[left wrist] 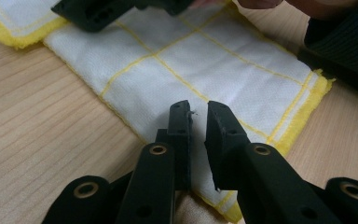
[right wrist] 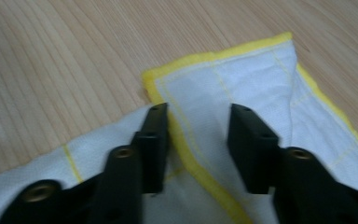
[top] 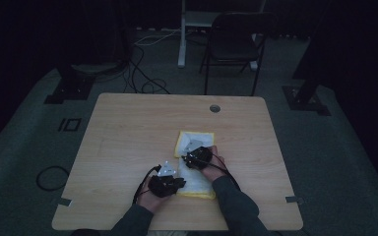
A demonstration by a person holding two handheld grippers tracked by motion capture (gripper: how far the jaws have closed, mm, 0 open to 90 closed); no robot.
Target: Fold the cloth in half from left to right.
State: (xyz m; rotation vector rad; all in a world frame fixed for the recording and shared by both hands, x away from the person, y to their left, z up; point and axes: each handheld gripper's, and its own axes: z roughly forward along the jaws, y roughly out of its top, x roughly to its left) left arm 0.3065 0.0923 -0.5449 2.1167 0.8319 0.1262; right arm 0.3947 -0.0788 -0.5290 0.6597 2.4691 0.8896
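A white cloth [top: 197,186] with a yellow border and yellow grid lines lies on the wooden table [top: 128,128], partly folded over itself. My left gripper [top: 178,182] is at the cloth's near left edge. In the left gripper view its jaws [left wrist: 198,114] stand a narrow gap apart just above the cloth [left wrist: 242,70], nothing pinched. My right gripper [top: 191,153] is over the cloth's middle. Its jaws [right wrist: 198,112] are wide apart and straddle a folded yellow hem [right wrist: 186,144] without pressing it. The right gripper's black body [left wrist: 98,11] also shows at the top of the left gripper view.
The room is dim. A round cable hole [top: 215,108] sits near the table's far edge. A dark chair [top: 234,42] and floor cables [top: 147,83] lie beyond the table. A dark sleeve [left wrist: 345,42] lies along the cloth's right side.
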